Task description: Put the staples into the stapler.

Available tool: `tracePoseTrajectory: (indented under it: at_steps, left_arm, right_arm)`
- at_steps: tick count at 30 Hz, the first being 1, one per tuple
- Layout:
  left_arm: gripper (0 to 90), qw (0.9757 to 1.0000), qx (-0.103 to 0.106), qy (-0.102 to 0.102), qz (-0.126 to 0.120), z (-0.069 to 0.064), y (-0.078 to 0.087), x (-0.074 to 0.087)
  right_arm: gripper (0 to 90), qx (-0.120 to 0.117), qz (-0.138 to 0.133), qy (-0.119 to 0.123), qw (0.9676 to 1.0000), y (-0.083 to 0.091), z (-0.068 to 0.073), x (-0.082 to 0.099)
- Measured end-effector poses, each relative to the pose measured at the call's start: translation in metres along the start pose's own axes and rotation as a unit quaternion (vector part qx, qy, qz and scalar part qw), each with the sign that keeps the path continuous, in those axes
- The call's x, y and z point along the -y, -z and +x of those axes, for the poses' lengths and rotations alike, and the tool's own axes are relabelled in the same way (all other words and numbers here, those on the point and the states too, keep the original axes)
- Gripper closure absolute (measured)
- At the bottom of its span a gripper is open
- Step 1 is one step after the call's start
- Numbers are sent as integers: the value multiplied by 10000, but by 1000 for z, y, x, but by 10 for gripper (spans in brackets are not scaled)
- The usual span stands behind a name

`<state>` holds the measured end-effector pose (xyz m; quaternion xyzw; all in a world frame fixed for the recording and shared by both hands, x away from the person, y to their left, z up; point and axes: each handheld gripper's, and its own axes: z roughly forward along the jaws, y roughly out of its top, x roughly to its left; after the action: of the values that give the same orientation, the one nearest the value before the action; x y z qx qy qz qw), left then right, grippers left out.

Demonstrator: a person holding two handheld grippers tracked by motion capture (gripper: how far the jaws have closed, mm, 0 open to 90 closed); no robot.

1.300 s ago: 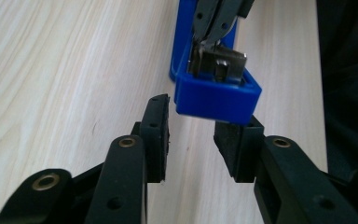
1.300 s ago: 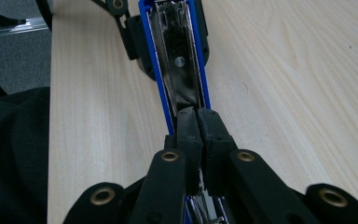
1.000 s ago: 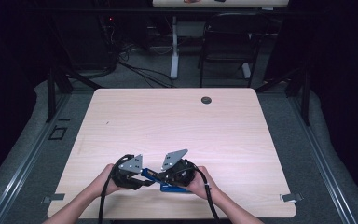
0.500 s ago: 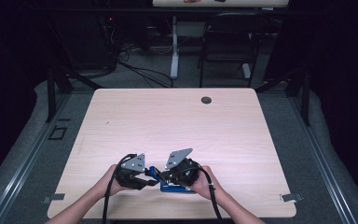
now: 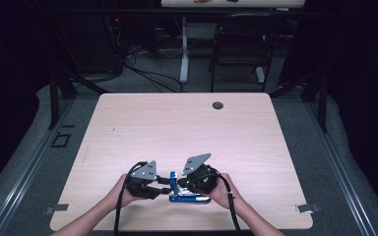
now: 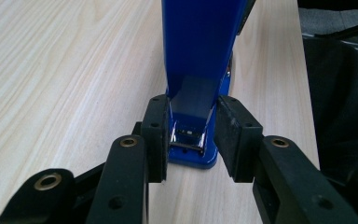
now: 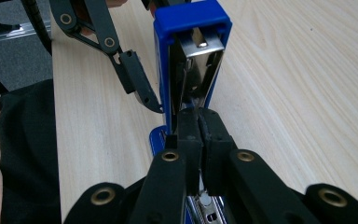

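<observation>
Clenched the left claw (image 6: 191,116) across the blue stapler (image 6: 198,42) near its hinge, with pads set against either side below the raised cover. Clenched the right claw (image 7: 199,114) too, pads almost meeting low on the metal magazine (image 7: 198,60); could not tell the exact part pinched. Found the stapler opened upright, base flat on the worktop (image 5: 187,128), close to the near edge between both hands. Needed, by the look of it, a steady left hold on the body and a gentle, straight right pull along the magazine. Called for no twisting, and for care against a snapping spring or a skidding base.
</observation>
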<state>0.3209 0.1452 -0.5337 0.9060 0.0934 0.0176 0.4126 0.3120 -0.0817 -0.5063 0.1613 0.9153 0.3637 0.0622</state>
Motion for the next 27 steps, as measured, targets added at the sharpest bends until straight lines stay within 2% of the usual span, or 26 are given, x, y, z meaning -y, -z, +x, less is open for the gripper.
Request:
tracePoseTrajectory:
  at_steps: [3,7,9,15,22,27]
  left_arm:
    - [658,10000,62,13,-9,-1,-3,0]
    - [652,10000,41,12,9,-2,-7,-1]
    - [652,10000,37,16,-20,-2,-8,-1]
    - [649,10000,23,28,-39,-3,-10,-2]
    - [644,10000,-21,34,4,-5,-17,-5]
    - [643,10000,-26,61,19,-5,-21,-5]
  right_arm:
    - [869,-5,-10,-9,10000,2,-1,1]
    - [873,-31,-48,-13,10000,2,0,1]
    - [873,-27,31,27,10000,4,-1,1]
    - [873,-56,-12,-66,10000,5,-2,3]
    - [871,-36,149,-95,9998,12,-5,7]
    - [861,-136,217,-154,9996,16,-6,11]
